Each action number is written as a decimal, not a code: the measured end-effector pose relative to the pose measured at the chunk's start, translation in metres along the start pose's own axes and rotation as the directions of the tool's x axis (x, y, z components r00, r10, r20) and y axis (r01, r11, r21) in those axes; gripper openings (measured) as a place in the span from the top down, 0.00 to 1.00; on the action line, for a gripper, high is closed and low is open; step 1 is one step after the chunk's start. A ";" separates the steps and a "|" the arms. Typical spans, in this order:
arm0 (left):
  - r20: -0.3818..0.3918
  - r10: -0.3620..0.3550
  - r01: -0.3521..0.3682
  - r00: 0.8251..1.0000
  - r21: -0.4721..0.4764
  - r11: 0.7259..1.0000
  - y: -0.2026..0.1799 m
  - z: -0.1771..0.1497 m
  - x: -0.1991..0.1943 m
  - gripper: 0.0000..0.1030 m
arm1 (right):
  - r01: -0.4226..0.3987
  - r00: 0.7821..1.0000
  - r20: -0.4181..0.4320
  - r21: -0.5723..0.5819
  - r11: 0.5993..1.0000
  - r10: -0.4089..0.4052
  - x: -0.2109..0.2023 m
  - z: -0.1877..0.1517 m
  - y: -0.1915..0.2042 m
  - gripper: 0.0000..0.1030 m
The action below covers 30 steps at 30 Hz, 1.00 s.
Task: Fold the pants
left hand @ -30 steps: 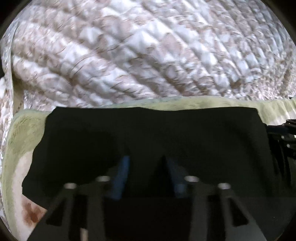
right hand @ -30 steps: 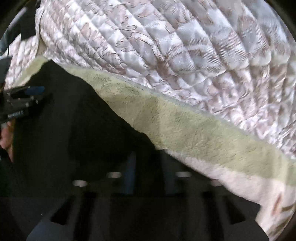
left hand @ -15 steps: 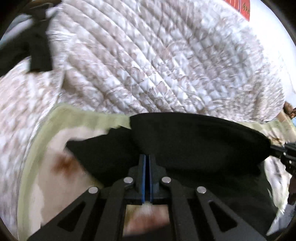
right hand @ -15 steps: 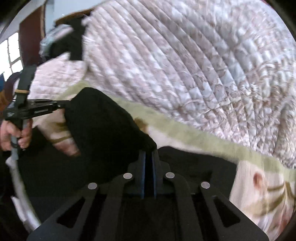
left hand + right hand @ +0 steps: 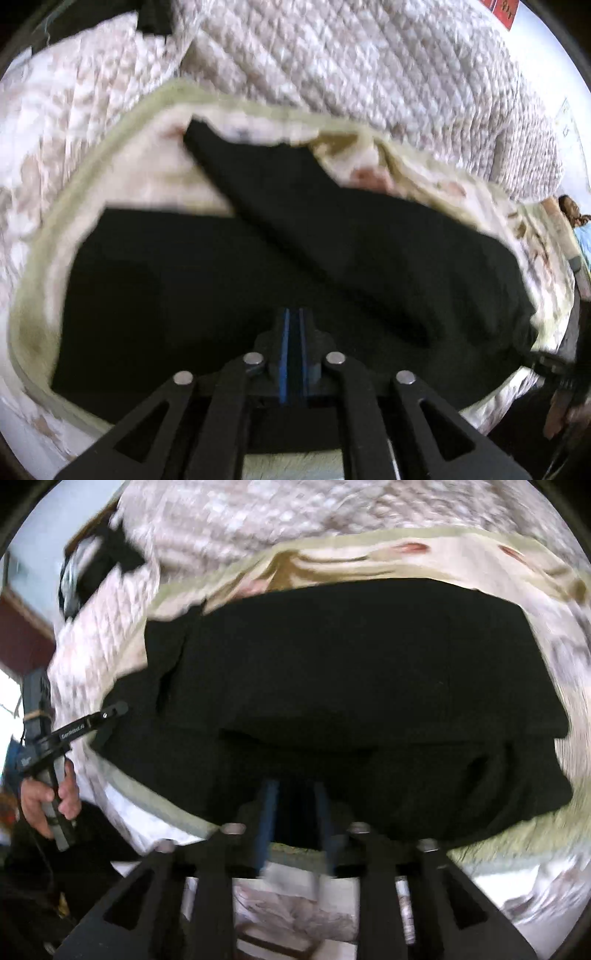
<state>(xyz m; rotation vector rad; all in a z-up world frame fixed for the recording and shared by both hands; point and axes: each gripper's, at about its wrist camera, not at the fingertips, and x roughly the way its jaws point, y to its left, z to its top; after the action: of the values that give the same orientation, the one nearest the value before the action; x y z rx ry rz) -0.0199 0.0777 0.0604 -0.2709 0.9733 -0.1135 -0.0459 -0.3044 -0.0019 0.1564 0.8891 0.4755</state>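
Observation:
The black pants (image 5: pixel 332 251) lie on a cream blanket with a green border (image 5: pixel 122 173). A folded-over layer runs diagonally across them in the left wrist view. My left gripper (image 5: pixel 293 317) has its blue pads nearly together at the near edge of the pants; whether cloth sits between them is hidden. In the right wrist view the pants (image 5: pixel 351 664) lie doubled, the upper layer ending in a fold line. My right gripper (image 5: pixel 293 794) is open, its blue fingers (image 5: pixel 267 812) apart over the near edge. The left gripper (image 5: pixel 110 712) shows at the pants' left edge.
A quilted white and brown bedspread (image 5: pixel 369 66) covers the bed behind the blanket. A dark item (image 5: pixel 99 565) lies on it at the far left. A hand (image 5: pixel 48 801) holds the left gripper's handle. The bed edge is below the right gripper.
Both grippers carried the pants' edge toward me, folding the cloth over itself. The right gripper has opened and let go. The left gripper's pads stay close together. Both views are blurred by motion.

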 end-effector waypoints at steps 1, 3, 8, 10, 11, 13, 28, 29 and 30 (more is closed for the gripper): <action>0.017 -0.001 0.001 1.000 0.007 1.000 -0.005 0.009 -0.003 0.76 | -0.017 0.999 0.032 0.028 0.999 0.016 -0.004 -0.002 -0.002 0.60; 0.054 0.002 -0.004 0.999 0.038 0.999 -0.018 0.028 0.000 0.50 | -0.043 0.996 0.084 0.082 0.996 0.036 -0.010 -0.007 -0.008 0.52; 0.035 0.064 -0.068 0.997 0.128 0.989 -0.045 0.069 0.047 0.43 | -0.023 0.991 0.134 0.234 0.972 -0.009 -0.012 -0.003 -0.029 0.52; -0.004 0.090 -0.088 0.996 0.136 0.987 -0.048 0.077 0.072 0.43 | -0.034 0.989 0.150 0.288 0.957 -0.010 -0.011 0.001 -0.037 0.52; -0.021 0.110 -0.106 0.994 0.132 0.985 -0.048 0.081 0.085 0.43 | -0.037 0.987 0.158 0.305 0.952 -0.012 -0.011 0.002 -0.041 0.52; -0.036 0.141 -0.135 0.989 0.127 0.983 -0.048 0.087 0.104 0.43 | -0.033 0.982 0.185 0.334 0.942 -0.031 -0.014 0.003 -0.048 0.52; 0.288 0.173 -0.143 0.942 -0.123 0.982 0.018 0.046 -0.018 0.95 | -0.138 0.947 0.318 0.517 0.845 -0.040 -0.017 0.006 -0.086 0.52; 0.290 0.176 -0.132 0.941 -0.164 0.978 0.031 0.037 -0.025 0.95 | -0.136 0.947 0.320 0.516 0.845 -0.043 -0.017 0.006 -0.086 0.52; 0.281 0.178 -0.122 0.943 -0.206 0.971 0.047 0.025 -0.029 0.95 | -0.133 0.946 0.320 0.516 0.846 -0.047 -0.017 0.007 -0.085 0.52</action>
<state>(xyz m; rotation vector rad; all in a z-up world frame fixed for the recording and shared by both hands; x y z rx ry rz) -0.0164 0.1332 0.0843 -0.3724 0.7007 0.1568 -0.0209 -0.3870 -0.0131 0.7509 0.6743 0.2209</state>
